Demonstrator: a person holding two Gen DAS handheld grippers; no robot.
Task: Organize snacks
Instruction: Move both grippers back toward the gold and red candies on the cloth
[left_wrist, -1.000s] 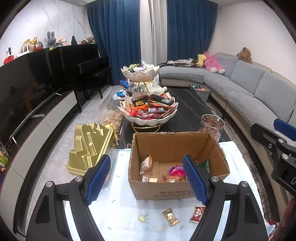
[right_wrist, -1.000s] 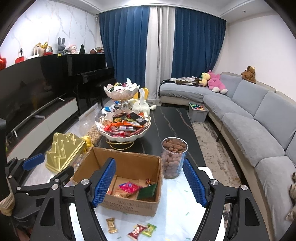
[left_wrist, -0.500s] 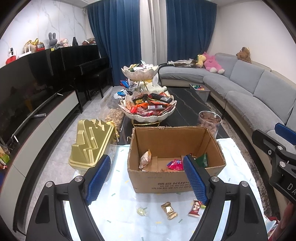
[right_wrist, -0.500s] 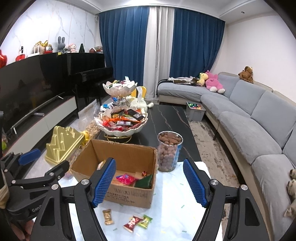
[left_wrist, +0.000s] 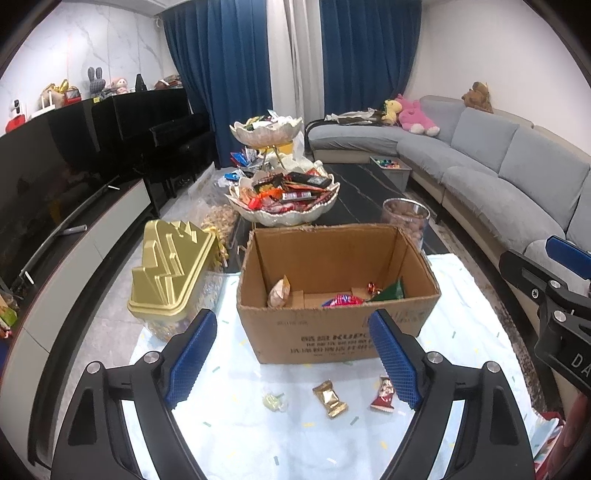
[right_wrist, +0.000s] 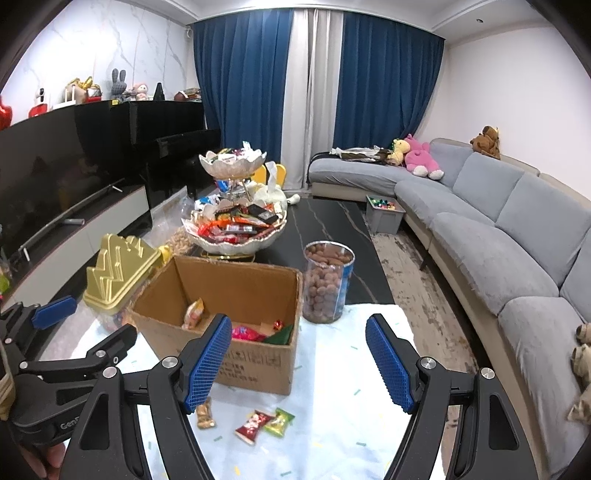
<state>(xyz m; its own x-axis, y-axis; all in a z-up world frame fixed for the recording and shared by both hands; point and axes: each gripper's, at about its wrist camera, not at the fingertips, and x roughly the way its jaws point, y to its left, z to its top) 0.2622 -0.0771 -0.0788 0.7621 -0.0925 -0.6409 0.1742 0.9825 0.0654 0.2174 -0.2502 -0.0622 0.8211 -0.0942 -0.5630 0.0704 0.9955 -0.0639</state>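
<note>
- Here, furthest to the left of the left gripper (left_wrist: 291, 360) stands a gold lidded container (left_wrist: 171, 273), on the table edge beyond its left finger.
- The left gripper hangs above a pale blue tablecloth (left_wrist: 258, 443); its jaws are opening, already wide, with nothing between the blue pads.
- Straight ahead of it sits an open cardboard box (left_wrist: 332, 332), holding a few wrapped snacks: a tan packet (left_wrist: 279, 291), a red one (left_wrist: 341, 300) and a green one (left_wrist: 391, 291).
- Below the gap between its fingers lie three loose sweets on the cloth: a pale yellow candy (left_wrist: 274, 401), a gold-wrapped candy (left_wrist: 330, 398) and a red-wrapped candy (left_wrist: 384, 394), the last just beside the right pad.
- Beyond the box rises a two-tier shell-shaped snack stand (left_wrist: 282, 206) piled with packets.
- To the right of the box, behind it, is a clear jar of brown nuts (right_wrist: 328, 280).
- The right gripper (right_wrist: 297, 363) hovers with jaws wide and empty; the box corner is ahead of its left pad, and near that pad, on the cloth, a green-wrapped candy (right_wrist: 279, 421) lies touching the red one.
- Far right runs a grey sofa (right_wrist: 517, 236).
</note>
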